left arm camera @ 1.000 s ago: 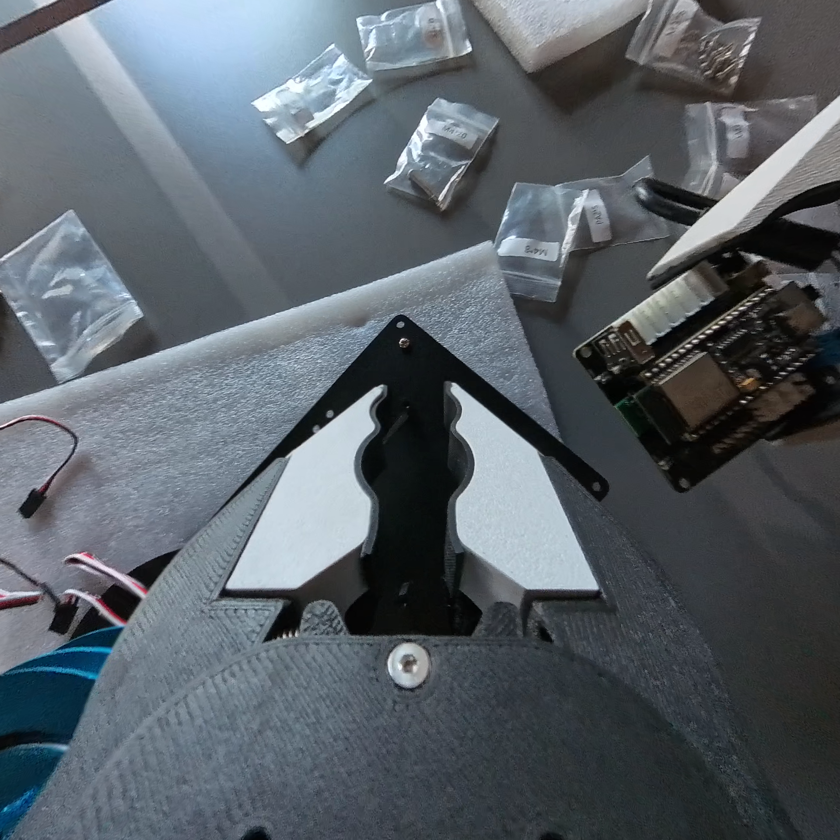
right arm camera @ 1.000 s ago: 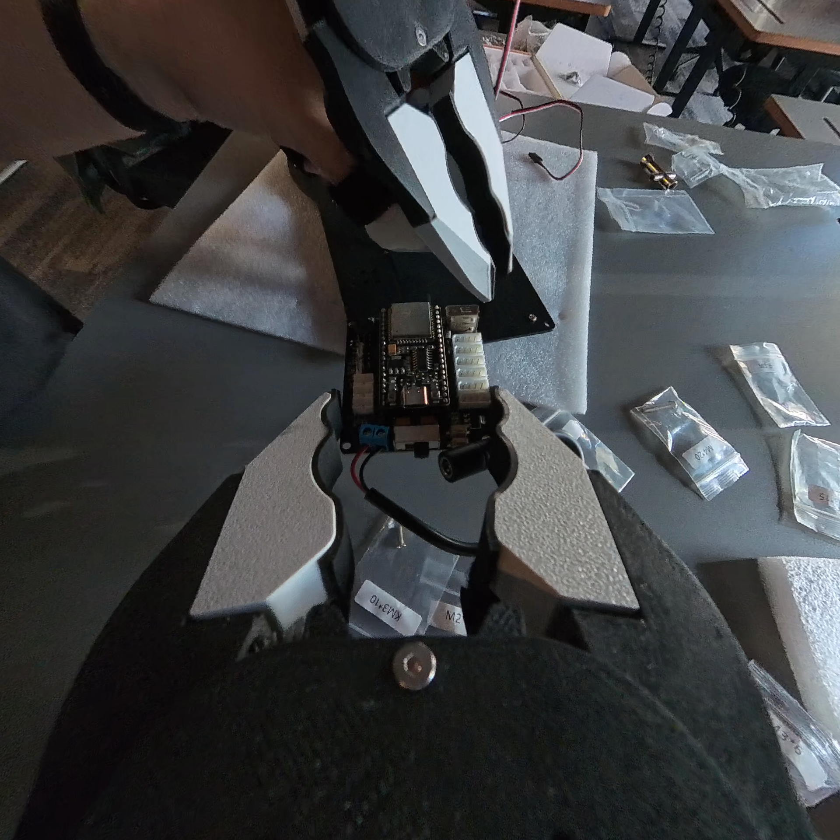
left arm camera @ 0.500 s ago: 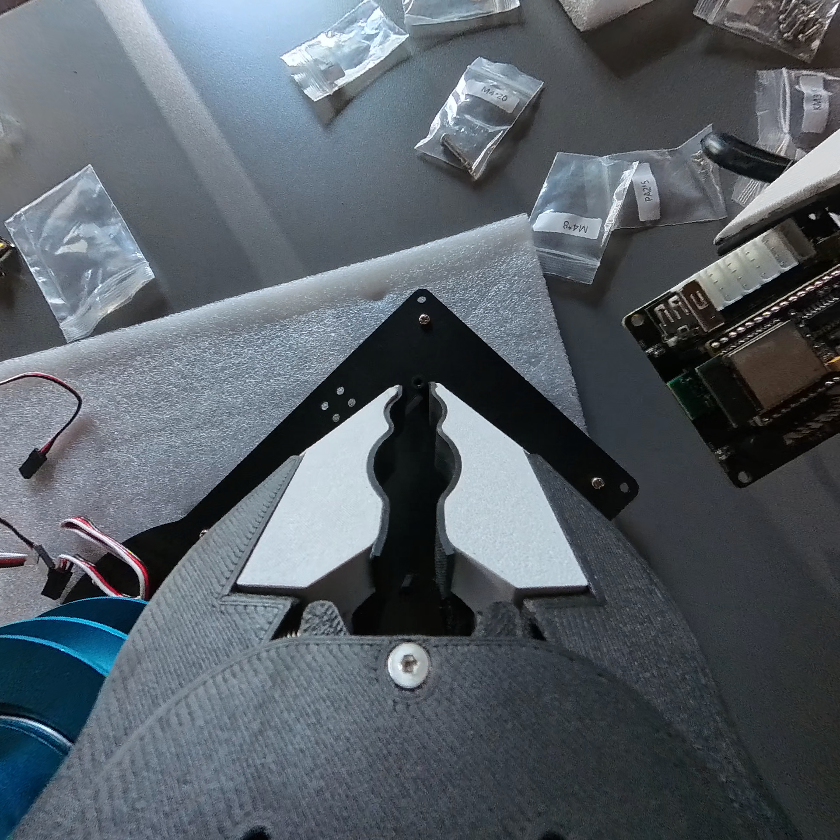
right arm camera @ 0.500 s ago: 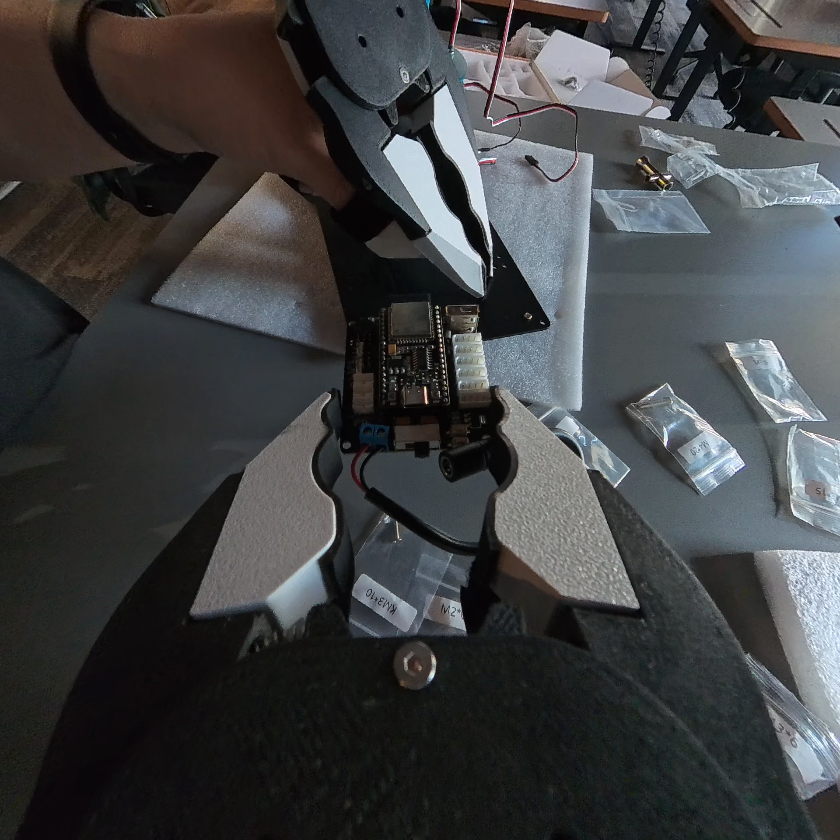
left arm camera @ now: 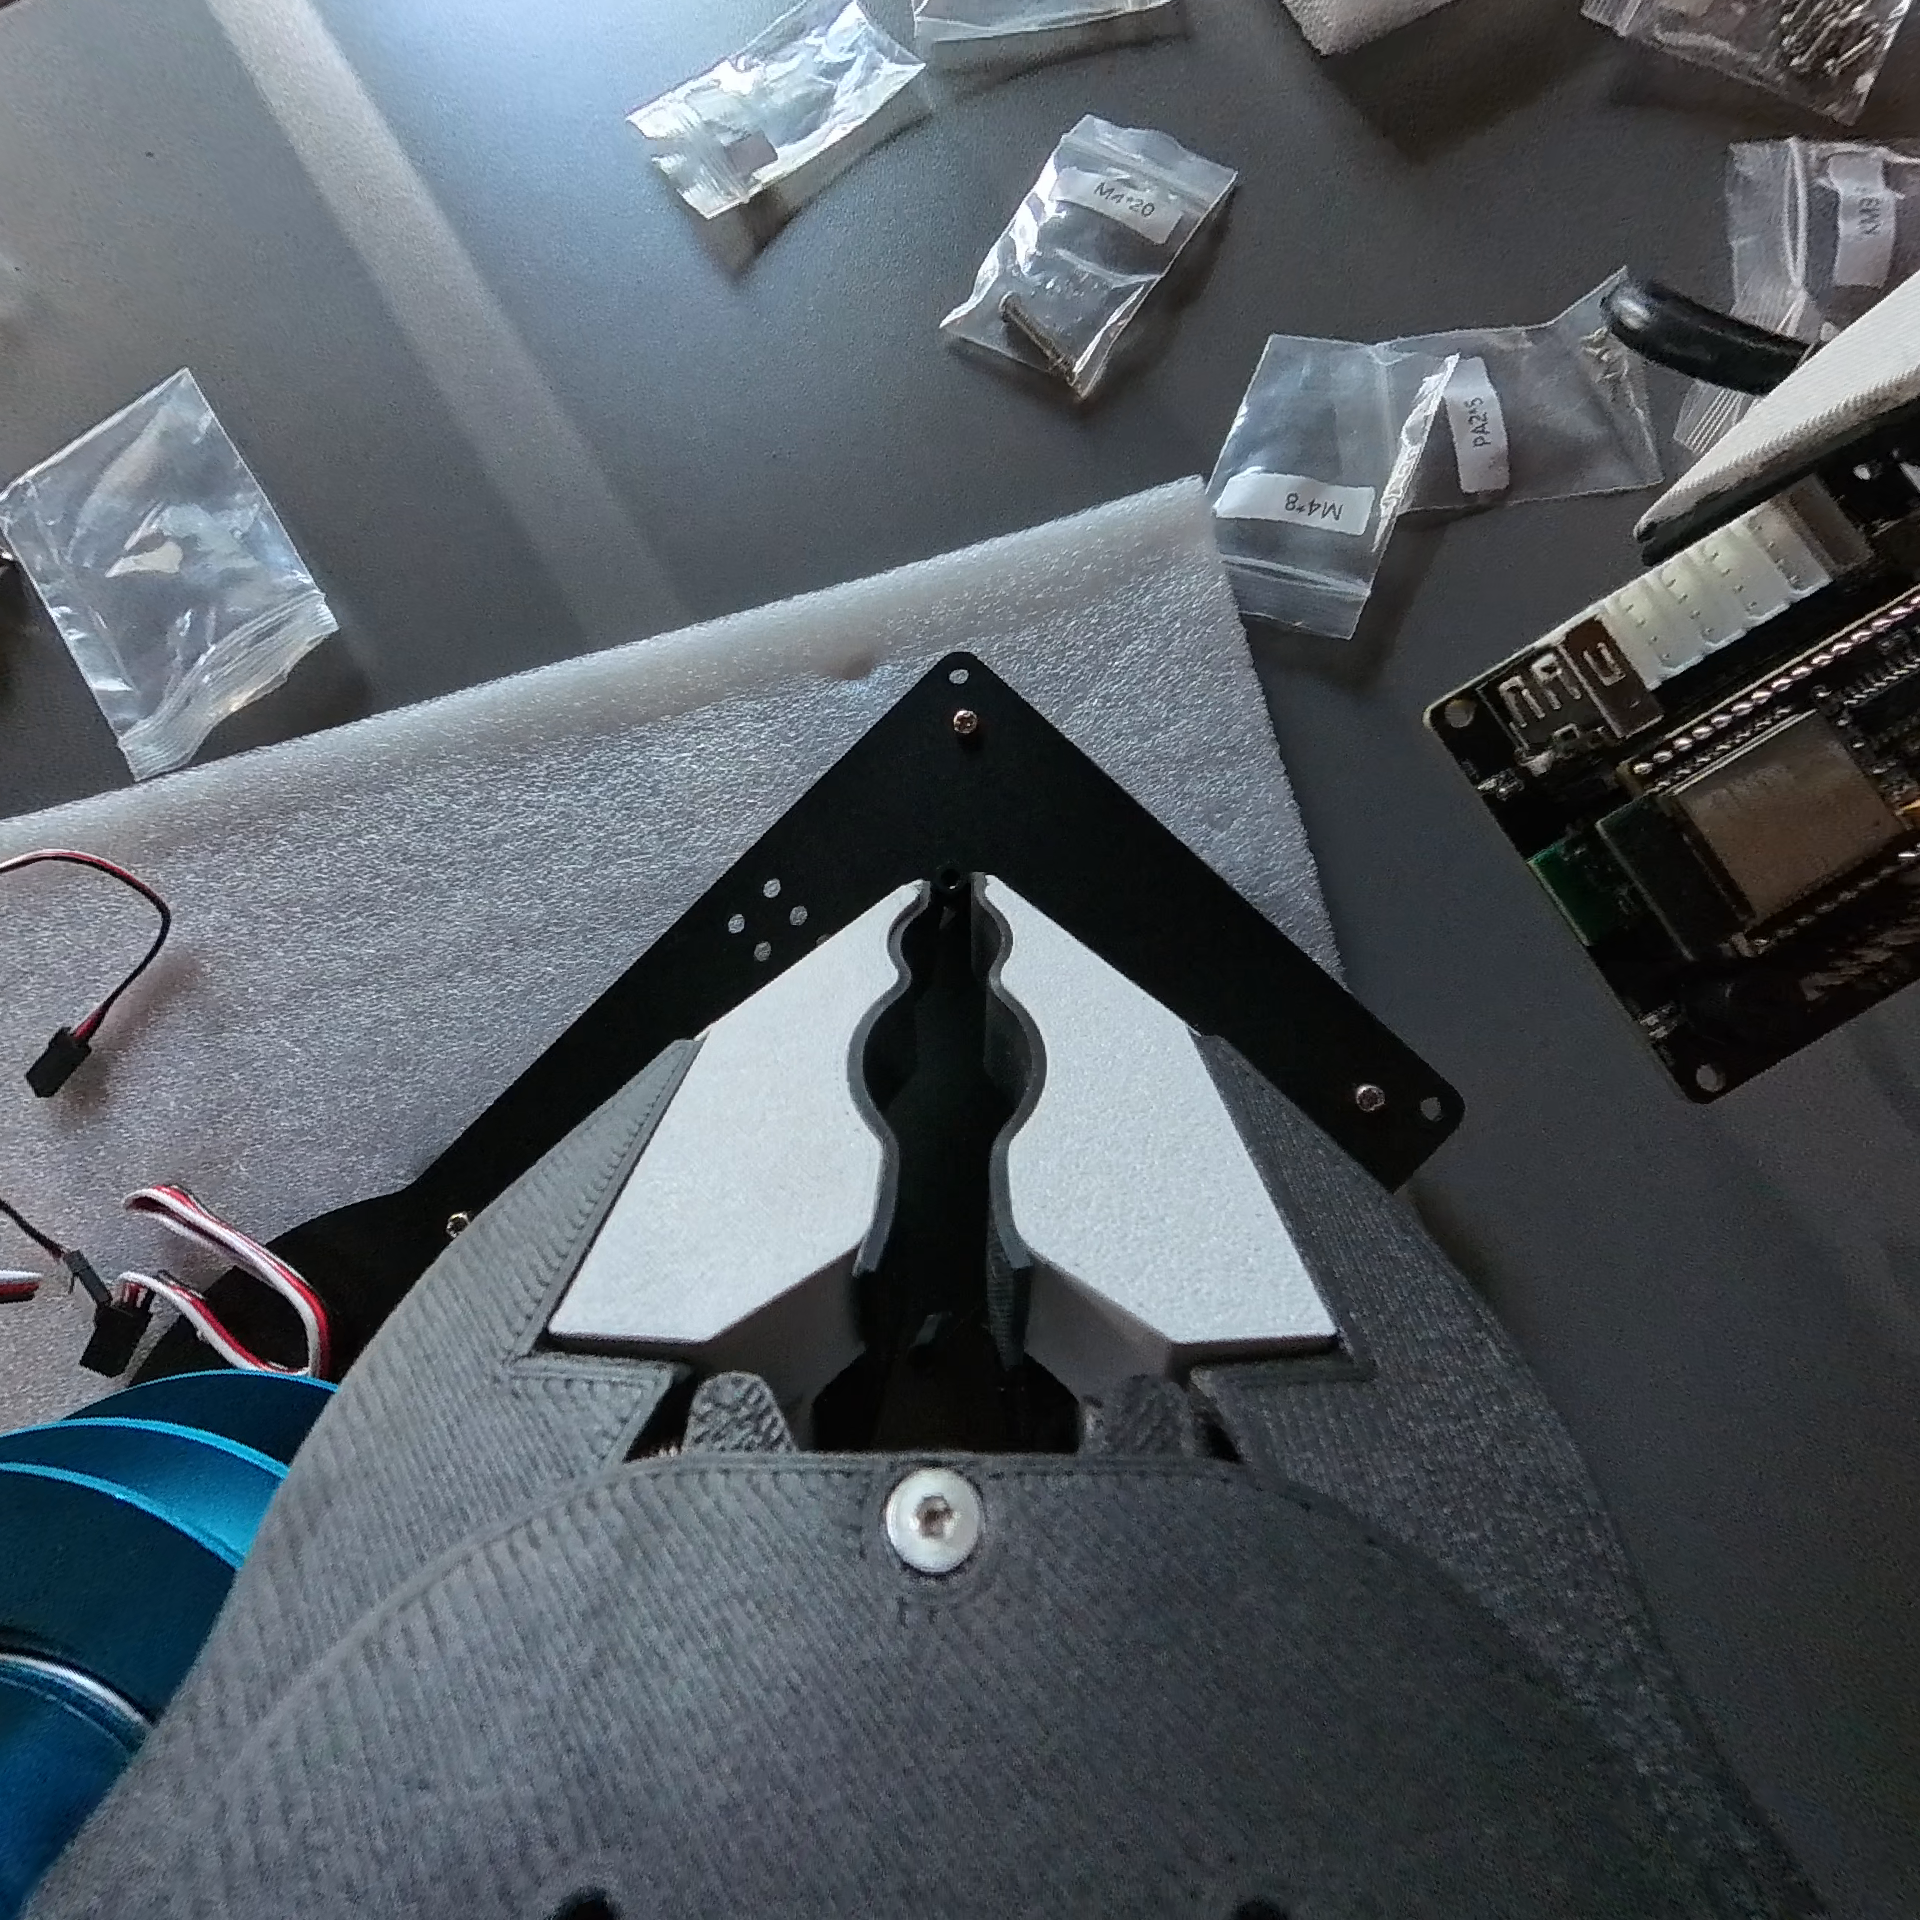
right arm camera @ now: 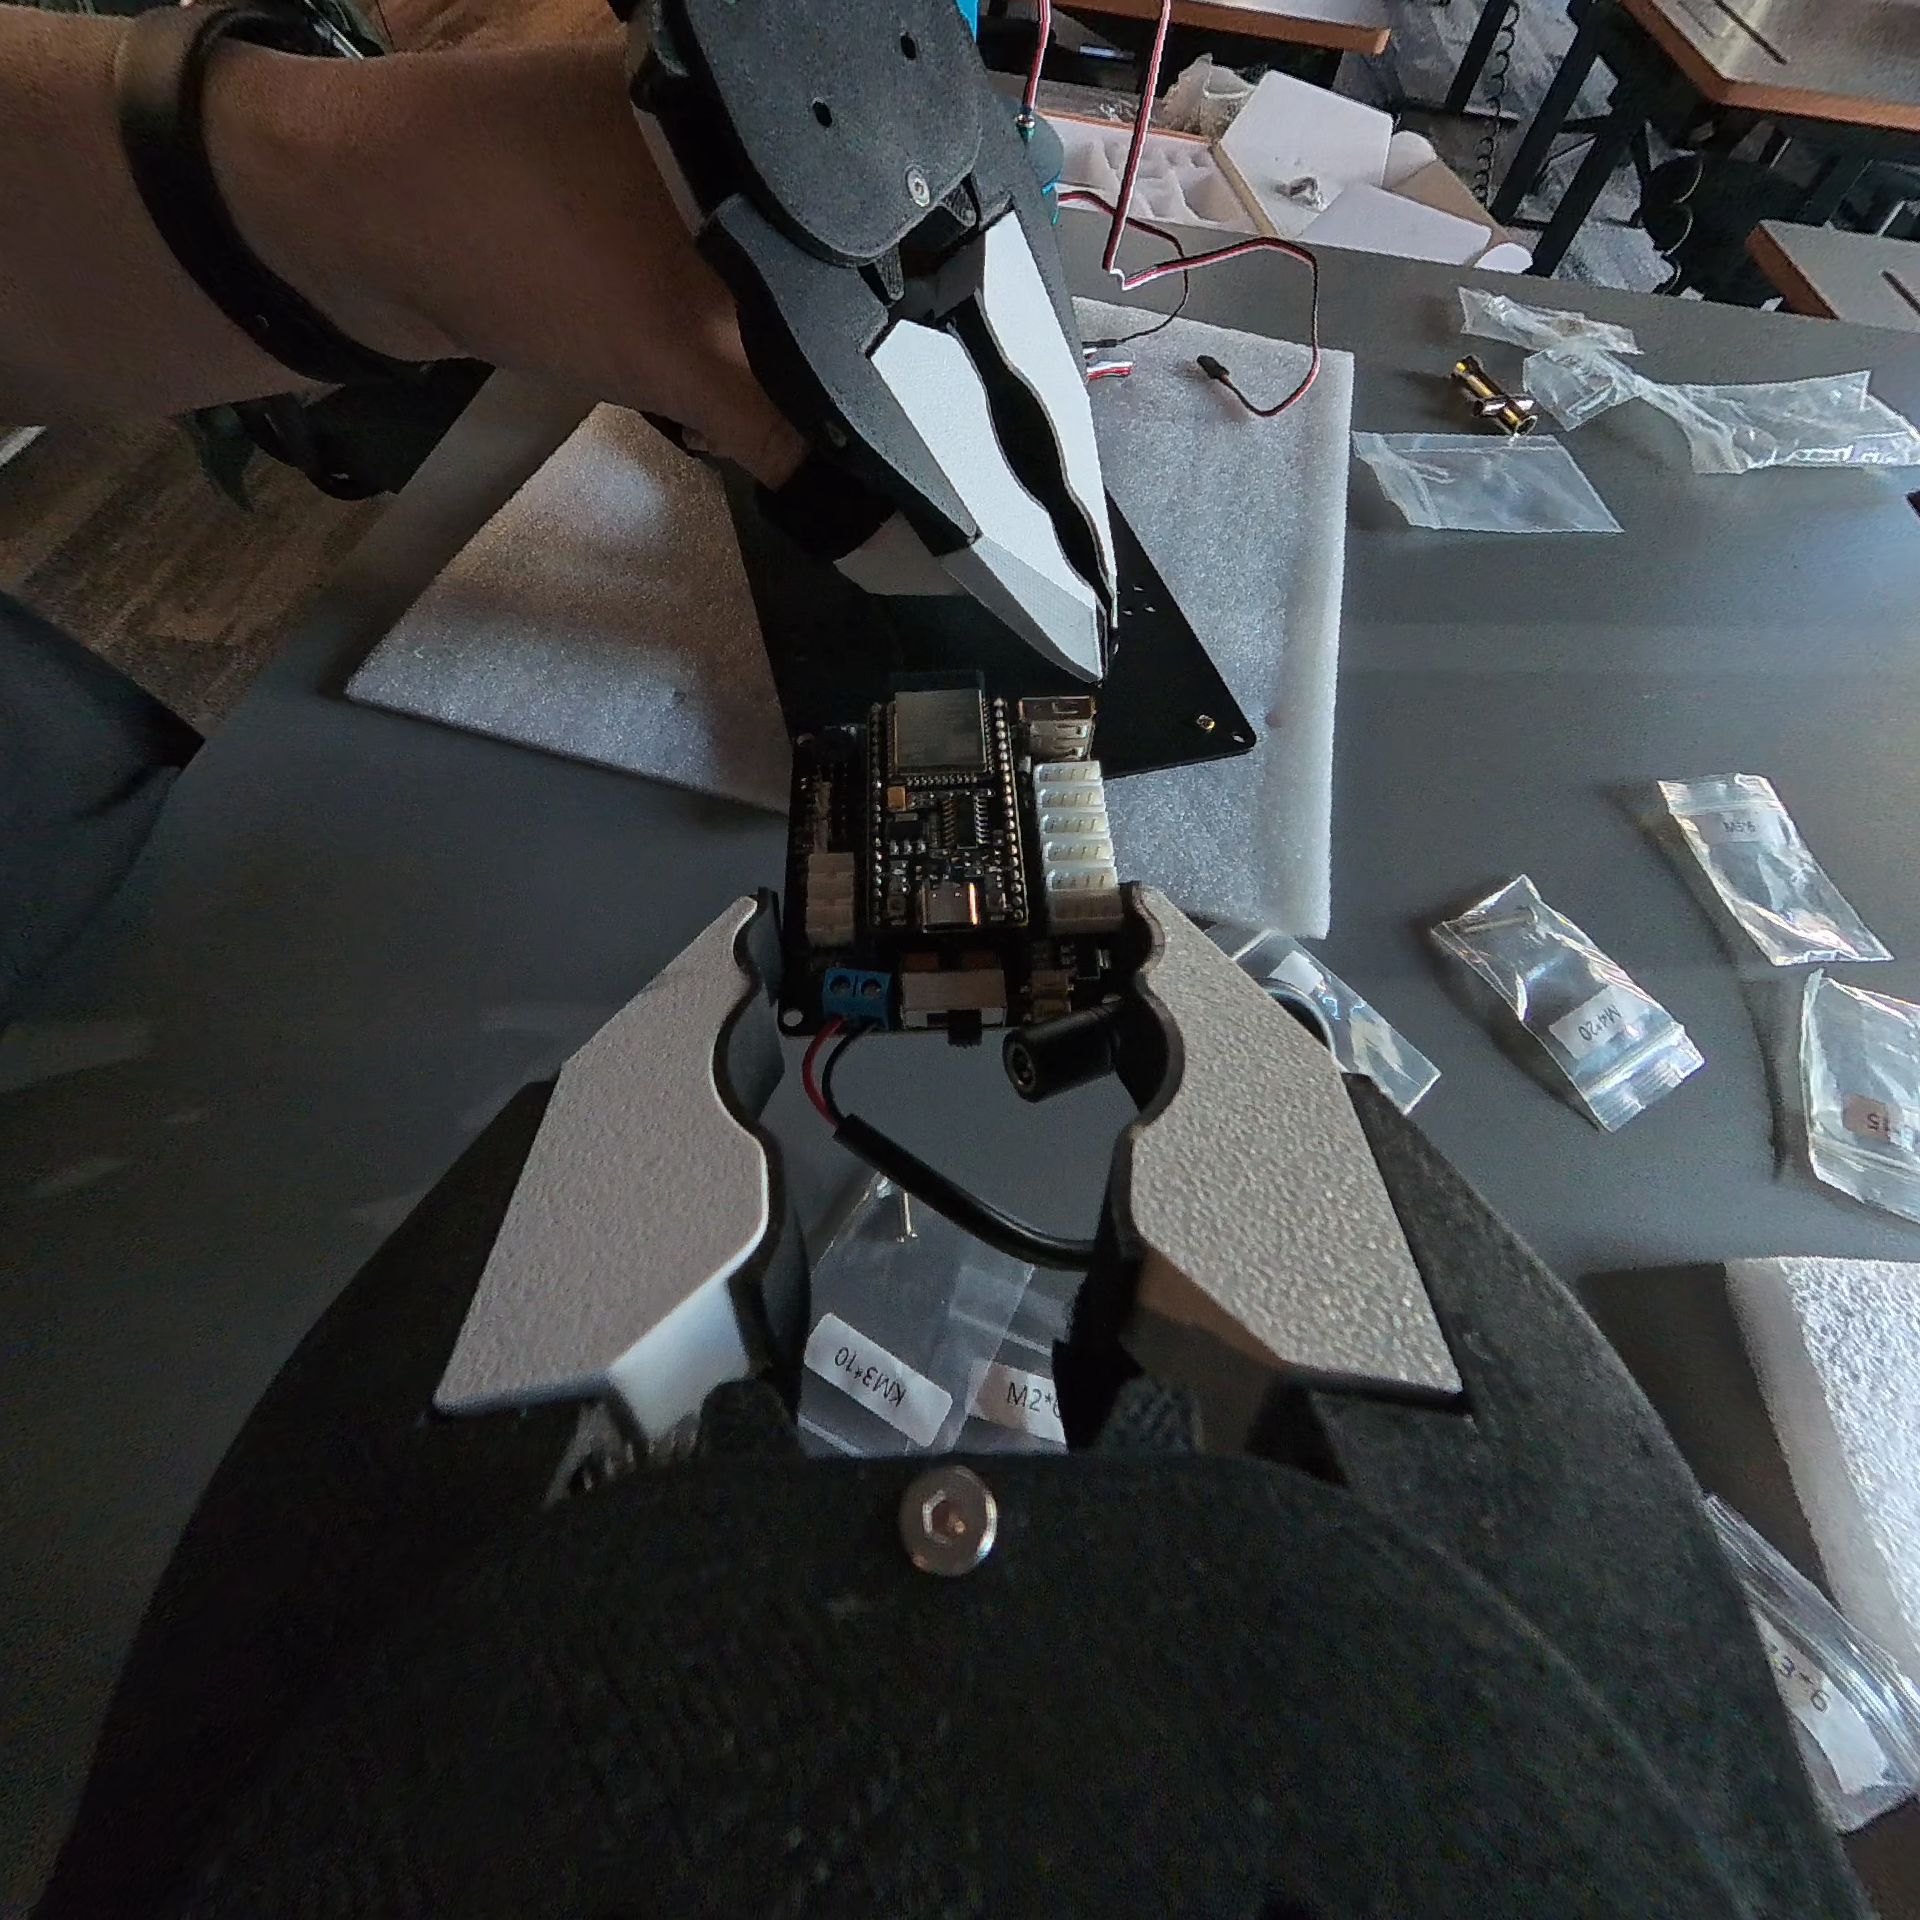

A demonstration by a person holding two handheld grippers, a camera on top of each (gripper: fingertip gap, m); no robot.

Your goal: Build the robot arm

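Note:
My left gripper [left arm camera: 951,896] is shut, its tips just above a black flat plate [left arm camera: 1049,800] near one corner. The plate lies on a white foam sheet [left arm camera: 499,883]. I cannot tell whether anything small sits between the tips. My right gripper [right arm camera: 948,912] is shut on a black circuit board [right arm camera: 951,821], gripping its two side edges and holding it above the table. A red and black lead and a barrel plug [right arm camera: 1049,1060] hang from the board. The board also shows in the left wrist view [left arm camera: 1714,831], at the right. The left gripper [right arm camera: 1093,634] hangs over the plate [right arm camera: 1174,691], just beyond the board.
Several small clear bags of hardware [left arm camera: 1081,260] lie on the grey table [left arm camera: 468,364] beyond the foam. Servo wires [left arm camera: 94,997] lie on the foam at the left, beside a blue ribbed wheel [left arm camera: 125,1517]. A brass part [right arm camera: 1496,400] and a foam block [right arm camera: 1829,1382] lie at the right. My hands' fingertips stand some 12 cm from each other.
My left gripper has drawn back along the plate, so more of the plate's corner shows beyond its tips. The board in my right gripper has shifted right in the left view.

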